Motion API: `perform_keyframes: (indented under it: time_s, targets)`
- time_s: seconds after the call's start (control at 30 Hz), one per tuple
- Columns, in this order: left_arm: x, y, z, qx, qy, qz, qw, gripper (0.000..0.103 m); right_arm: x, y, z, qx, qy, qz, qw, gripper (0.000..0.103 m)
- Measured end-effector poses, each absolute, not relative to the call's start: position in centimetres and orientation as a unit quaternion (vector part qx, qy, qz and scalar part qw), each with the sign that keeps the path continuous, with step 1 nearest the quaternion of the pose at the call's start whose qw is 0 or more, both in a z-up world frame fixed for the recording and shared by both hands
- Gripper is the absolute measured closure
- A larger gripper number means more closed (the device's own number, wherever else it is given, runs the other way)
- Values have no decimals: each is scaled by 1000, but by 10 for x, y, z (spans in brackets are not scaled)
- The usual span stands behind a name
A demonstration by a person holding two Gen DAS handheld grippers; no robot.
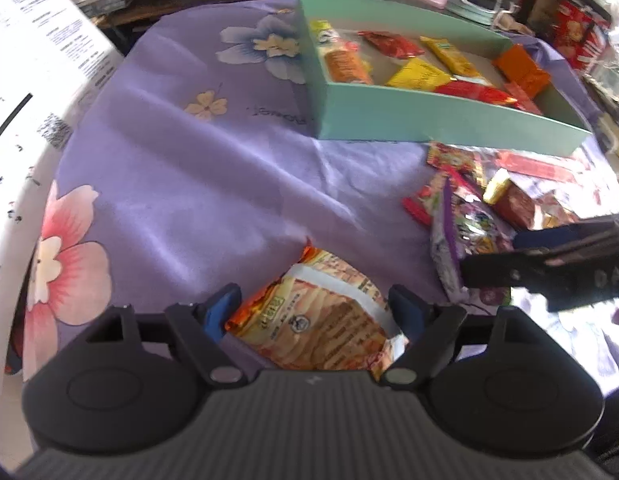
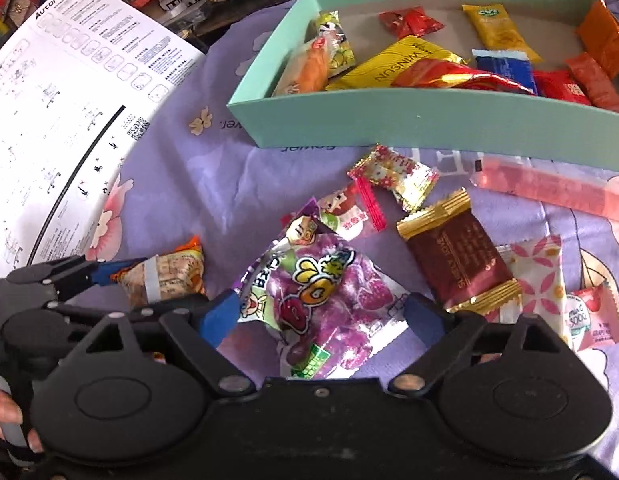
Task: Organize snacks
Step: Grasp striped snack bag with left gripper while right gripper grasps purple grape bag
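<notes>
Left wrist view: left gripper (image 1: 315, 312) straddles the orange cracker packet (image 1: 321, 320) on the purple cloth (image 1: 197, 168), pads on each side, apparently not yet pinching. Right wrist view: right gripper (image 2: 321, 312) spread over the purple candy bag (image 2: 329, 292), not squeezing; teal box (image 2: 389, 120) sits far, part-filled. Looks like pick stage: next, close on each, lift, carry to box.

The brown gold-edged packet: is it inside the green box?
No, the brown packet lies on the cloth, outside the green box.
</notes>
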State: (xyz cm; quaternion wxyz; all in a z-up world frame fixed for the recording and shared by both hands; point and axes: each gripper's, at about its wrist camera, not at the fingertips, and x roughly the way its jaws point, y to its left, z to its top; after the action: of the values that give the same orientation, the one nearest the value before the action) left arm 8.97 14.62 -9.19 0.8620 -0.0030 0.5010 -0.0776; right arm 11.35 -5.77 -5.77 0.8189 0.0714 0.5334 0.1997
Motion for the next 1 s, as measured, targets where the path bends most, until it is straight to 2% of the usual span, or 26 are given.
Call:
perform_keyframes:
  time_s: [0.13,0.3,0.47,0.57,0.6,0.63,0.67,0.73,1.0]
  targets:
    - [92,150,-94,-3,508,-51,860,11,110,-49,-59,59,538,220,812,16]
    - [88,152,-92,5,514,-26,857,5,104,-42,-56,46,535,236,810,42]
    - [82,154,-91,7,524,-6,852,2,104,-49,-51,52,526,213,822,55]
    - [78,156,-89,-3,528,0,849,2,106,-61,-51,61,527,200,824,55]
    - [78,157,-89,-6,528,-2,849,7,106,-64,-52,65,529,198,823,55]
    - [77,157,-90,-12,528,-10,849,24,106,-65,-52,68,530,195,822,55]
    - [77,156,-90,-24,532,-23,846,37,105,-66,-53,69,530,193,823,54]
    - [78,151,-89,-25,529,-26,848,45,103,-68,-53,71,531,190,823,49]
    - [76,139,-88,-17,515,-41,856,48,108,-78,-51,130,531,183,817,32]
